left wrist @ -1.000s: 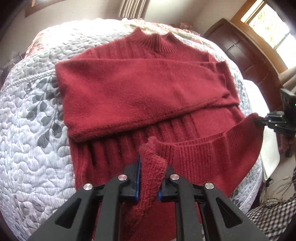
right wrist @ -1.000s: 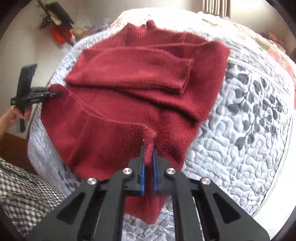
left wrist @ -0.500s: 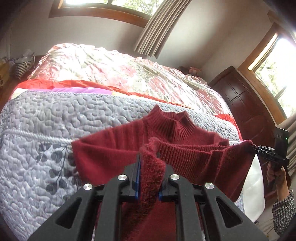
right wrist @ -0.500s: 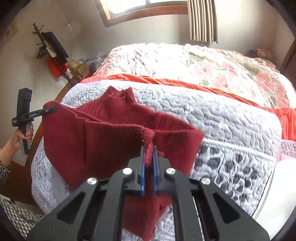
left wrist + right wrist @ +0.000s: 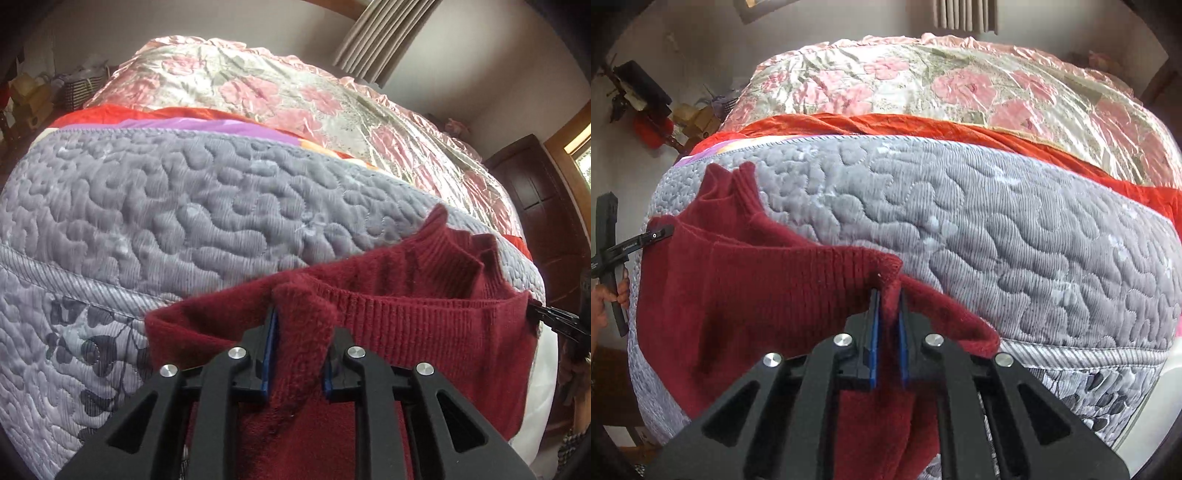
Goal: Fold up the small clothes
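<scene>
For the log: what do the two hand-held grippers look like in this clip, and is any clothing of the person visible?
Both are matte black. The left hand-held gripper and the right hand-held gripper each have angular, triangulated finger frames with cut-outs, four round silver bolt heads, and blue pads lining the inner finger faces. Seen from the right wrist, the left one has a slim black handle with small white lettering on its finger. No cables show. No sleeve is clearly visible.

Sweater on quilt — bedspread behind
</scene>
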